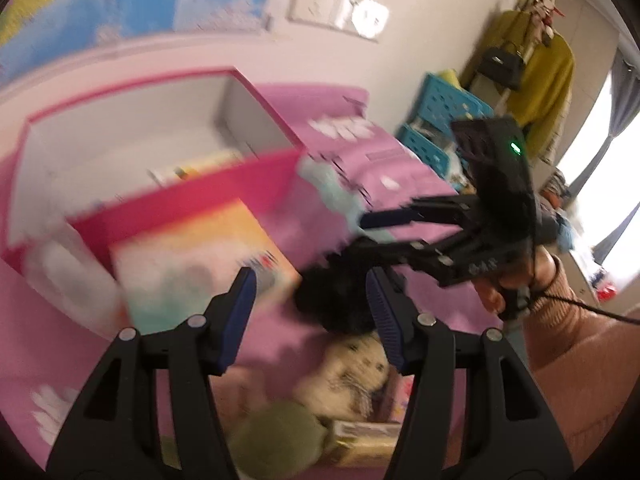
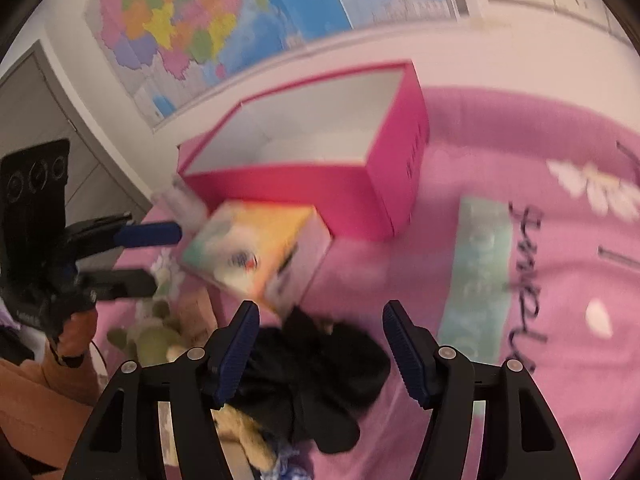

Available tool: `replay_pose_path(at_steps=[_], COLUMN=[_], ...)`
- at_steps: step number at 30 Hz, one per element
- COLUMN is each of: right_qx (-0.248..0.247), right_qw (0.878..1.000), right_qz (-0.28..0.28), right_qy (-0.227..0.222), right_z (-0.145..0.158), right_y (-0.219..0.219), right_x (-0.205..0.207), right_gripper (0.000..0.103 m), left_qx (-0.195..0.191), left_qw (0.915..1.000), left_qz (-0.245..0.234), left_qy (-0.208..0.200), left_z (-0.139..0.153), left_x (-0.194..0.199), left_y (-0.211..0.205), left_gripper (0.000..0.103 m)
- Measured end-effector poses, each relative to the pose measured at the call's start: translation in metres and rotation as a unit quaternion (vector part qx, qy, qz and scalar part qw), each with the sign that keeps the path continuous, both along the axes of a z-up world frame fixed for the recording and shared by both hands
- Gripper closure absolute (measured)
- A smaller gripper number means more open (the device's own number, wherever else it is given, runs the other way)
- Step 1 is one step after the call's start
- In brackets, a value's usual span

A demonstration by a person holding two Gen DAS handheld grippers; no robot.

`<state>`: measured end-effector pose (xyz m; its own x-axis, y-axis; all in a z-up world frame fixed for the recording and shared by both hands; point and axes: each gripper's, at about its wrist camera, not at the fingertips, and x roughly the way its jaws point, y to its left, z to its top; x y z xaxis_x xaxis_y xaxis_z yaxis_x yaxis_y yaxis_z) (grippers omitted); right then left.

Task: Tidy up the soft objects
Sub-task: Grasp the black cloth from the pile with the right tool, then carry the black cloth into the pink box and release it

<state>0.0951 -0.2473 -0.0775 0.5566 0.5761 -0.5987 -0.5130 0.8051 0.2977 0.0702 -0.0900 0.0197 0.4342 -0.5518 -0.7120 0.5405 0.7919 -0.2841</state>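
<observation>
An open pink box (image 1: 192, 196) (image 2: 360, 184) stands on the pink bed. A black soft garment (image 2: 320, 376) (image 1: 336, 300) lies on the bedspread between the fingers of my open right gripper (image 2: 320, 316). A cream plush doll (image 1: 352, 372) and a green plush (image 1: 280, 436) (image 2: 156, 340) lie below it. My left gripper (image 1: 312, 284) is open and empty, above the plush toys; it also shows in the right wrist view (image 2: 160, 256). The right gripper shows in the left wrist view (image 1: 352, 240), open over the black garment. Both views are blurred.
A colourful flat box (image 1: 200, 256) (image 2: 256, 252) leans against the pink box front. A pale teal cloth strip (image 2: 480, 280) lies on the bedspread (image 2: 560, 240). Blue crates (image 1: 448, 120) and a clothes rack (image 1: 532, 64) stand right of the bed. A map (image 2: 224, 24) hangs on the wall.
</observation>
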Motion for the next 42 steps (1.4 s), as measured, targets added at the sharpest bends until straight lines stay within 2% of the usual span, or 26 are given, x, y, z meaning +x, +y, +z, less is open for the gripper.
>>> replay_pose_path(at_steps=[6, 15, 16, 17, 20, 28, 31, 33, 34, 35, 36, 37, 39, 40, 41, 42], right_qx=[0.013, 0.043, 0.043, 0.043, 0.032, 0.045, 0.029, -0.001, -0.01, -0.016, -0.019, -0.024, -0.025, -0.022, -0.024, -0.024], right_qw=[0.999, 0.998, 0.998, 0.998, 0.999, 0.998, 0.999, 1.0, 1.0, 0.999, 0.999, 0.999, 0.999, 1.0, 1.0, 1.0], right_qz=[-0.013, -0.008, -0.009, -0.008, -0.018, -0.021, -0.019, -0.027, -0.03, -0.028, -0.026, -0.023, -0.018, -0.015, -0.014, -0.014], right_qy=[0.026, 0.05, 0.048, 0.044, 0.023, -0.025, -0.029, -0.011, -0.001, 0.011, 0.016, 0.019, 0.017, 0.014, 0.01, 0.002], right_z=[-0.015, -0.032, -0.032, -0.031, -0.027, -0.003, -0.002, -0.009, -0.013, -0.018, -0.021, -0.024, -0.027, -0.026, -0.025, -0.021], right_y=[-0.005, -0.007, -0.007, -0.007, -0.009, -0.006, -0.001, 0.004, 0.004, 0.005, 0.007, 0.008, 0.011, 0.011, 0.011, 0.011], right_x=[0.002, 0.002, 0.001, 0.0, -0.005, -0.016, -0.015, -0.008, -0.004, 0.0, 0.001, 0.002, 0.0, -0.001, -0.003, -0.005], right_gripper=[0.037, 0.038, 0.046, 0.063, 0.087, 0.092, 0.091, 0.083, 0.07, 0.061, 0.061, 0.061, 0.068, 0.083, 0.089, 0.09], left_qx=[-0.003, 0.002, 0.004, 0.006, 0.009, -0.009, -0.003, 0.005, 0.006, 0.008, 0.01, 0.012, 0.013, 0.011, 0.01, 0.01], left_qw=[0.999, 0.9965, 0.9963, 0.9962, 0.9963, 0.9944, 0.9937, 0.9933, 0.993, 0.9926, 0.9922, 0.9918, 0.9908, 0.9903, 0.9902, 0.9904], left_qz=[-0.028, -0.028, -0.03, -0.03, -0.031, -0.035, -0.03, -0.026, -0.026, -0.024, -0.021, -0.019, -0.018, -0.017, -0.017, -0.016], left_qy=[0.035, 0.079, 0.081, 0.081, 0.08, 0.099, 0.108, 0.113, 0.115, 0.118, 0.123, 0.126, 0.134, 0.137, 0.138, 0.137], left_z=[-0.022, -0.045, -0.046, -0.046, -0.047, -0.05, -0.054, -0.055, -0.056, -0.057, -0.058, -0.059, -0.061, -0.062, -0.062, -0.061], left_x=[-0.007, 0.002, 0.001, 0.001, 0.0, 0.009, 0.012, 0.014, 0.015, 0.015, 0.016, 0.017, 0.019, 0.02, 0.02, 0.02], left_y=[-0.018, -0.03, -0.031, -0.033, -0.034, -0.039, -0.043, -0.045, -0.046, -0.046, -0.047, -0.047, -0.049, -0.049, -0.05, -0.051], left_gripper=[0.044, 0.044, 0.044, 0.044, 0.044, 0.044, 0.045, 0.051, 0.053, 0.053, 0.053, 0.055, 0.062, 0.067, 0.073, 0.075])
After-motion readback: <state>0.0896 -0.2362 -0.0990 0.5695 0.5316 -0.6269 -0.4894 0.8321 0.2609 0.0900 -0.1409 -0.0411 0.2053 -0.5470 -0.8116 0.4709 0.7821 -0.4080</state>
